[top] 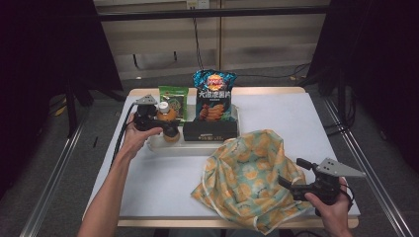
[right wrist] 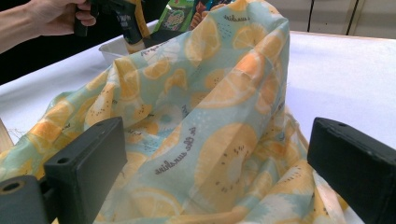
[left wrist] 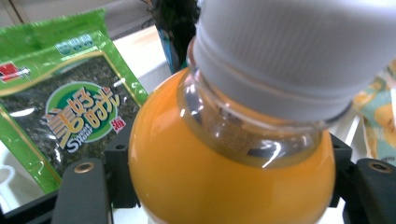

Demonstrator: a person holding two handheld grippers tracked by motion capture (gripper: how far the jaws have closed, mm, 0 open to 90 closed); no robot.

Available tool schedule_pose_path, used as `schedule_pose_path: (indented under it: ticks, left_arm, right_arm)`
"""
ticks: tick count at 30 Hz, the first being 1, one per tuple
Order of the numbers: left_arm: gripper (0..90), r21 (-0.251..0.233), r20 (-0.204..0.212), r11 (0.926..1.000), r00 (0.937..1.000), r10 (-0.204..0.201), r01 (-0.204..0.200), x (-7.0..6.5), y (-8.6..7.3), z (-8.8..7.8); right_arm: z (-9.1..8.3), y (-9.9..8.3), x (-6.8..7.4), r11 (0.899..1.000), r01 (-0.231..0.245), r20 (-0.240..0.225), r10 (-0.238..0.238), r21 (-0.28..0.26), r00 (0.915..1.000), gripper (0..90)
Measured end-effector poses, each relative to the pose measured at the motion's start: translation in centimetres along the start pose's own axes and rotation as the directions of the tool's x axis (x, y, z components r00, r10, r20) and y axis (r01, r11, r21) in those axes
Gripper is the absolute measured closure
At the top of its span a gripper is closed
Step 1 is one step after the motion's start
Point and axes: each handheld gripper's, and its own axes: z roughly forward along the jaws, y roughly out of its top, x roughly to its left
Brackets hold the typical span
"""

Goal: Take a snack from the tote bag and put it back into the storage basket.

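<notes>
Gripping a bottle of orange juice (top: 167, 116), the left tongs (top: 170, 129) sit at about ten o'clock on the white desk (top: 306, 123), their black jaws pinching the bottle's round shoulder from both sides just below its grey cap (left wrist: 299, 51). In the left gripper view the orange body bulges between the two jaw pads and touches each of them. The bottle stands upright in a shallow white tray (top: 158, 146) toward the far side of the desk, with a green seaweed packet (top: 174, 100) just behind it at twelve o'clock and a blue crisp bag (top: 214, 96) standing next over at about two o'clock from the bottle. A flat black box (top: 210, 131) lies in the same tray, just beside the bottle at three o'clock, in front of the crisp bag. Down at five o'clock on the desk, the right tongs (top: 289, 174) are spread wide, one jaw on either side of a crumpled fabric bag (top: 247, 173) printed with orange slices on pale green. The right gripper view shows the cloth rising in folds between the parted jaws, with neither pad pressing on it. The right hand (top: 332, 207) holds its gripper near the desk's front edge, well apart from the left hand (top: 138, 136).
</notes>
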Motion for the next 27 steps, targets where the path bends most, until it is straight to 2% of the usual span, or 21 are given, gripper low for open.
schedule_pose_path:
  ticks: [1, 5, 8, 16, 20, 24, 27]
  left_arm:
    - [29.6, 0.006, -0.007, 1.0000, 1.0000, 0.003, -0.003, 0.0, 0.0, 0.0]
    - [29.6, -0.007, 0.019, 1.0000, 0.9998, -0.002, 0.002, 0.6, -0.3, 0.0]
    - [29.5, -0.010, 0.029, 0.9998, 0.9994, 0.017, -0.016, 0.8, -0.4, 0.0]
    - [28.8, -0.011, -0.006, 0.9999, 1.0000, 0.002, -0.002, 0.4, -0.4, 0.1]
    - [21.1, -0.035, -0.024, 0.9992, 0.9996, -0.018, 0.017, 0.2, -0.2, -0.2]
    - [13.4, -0.032, -0.032, 0.9984, 0.9983, -0.048, 0.047, -0.1, -0.2, -0.4]
    - [8.8, -0.025, -0.062, 0.9983, 0.9966, -0.054, 0.052, -0.5, -0.1, -0.5]
  right_arm:
    - [0.0, 0.0, 0.0, 1.000, 0.002, -0.002, -0.002, 0.001, 1.0000, 4.1]
    - [0.1, 0.0, 0.0, 1.000, 0.004, -0.003, -0.004, 0.000, 1.0000, 4.1]
    - [0.1, 0.0, 0.0, 1.000, -0.002, 0.000, 0.002, 0.001, 1.0000, 4.0]
    - [0.1, 0.0, 0.1, 1.000, 0.008, -0.007, -0.008, 0.004, 0.9999, 4.0]
    - [0.1, 0.0, 0.1, 1.000, 0.010, -0.006, -0.010, 0.004, 0.9999, 4.0]
    - [0.1, 0.0, 0.1, 1.000, 0.008, -0.005, -0.008, 0.003, 1.0000, 4.0]
    - [0.1, 0.0, 0.1, 1.000, 0.006, -0.005, -0.006, 0.002, 1.0000, 4.0]
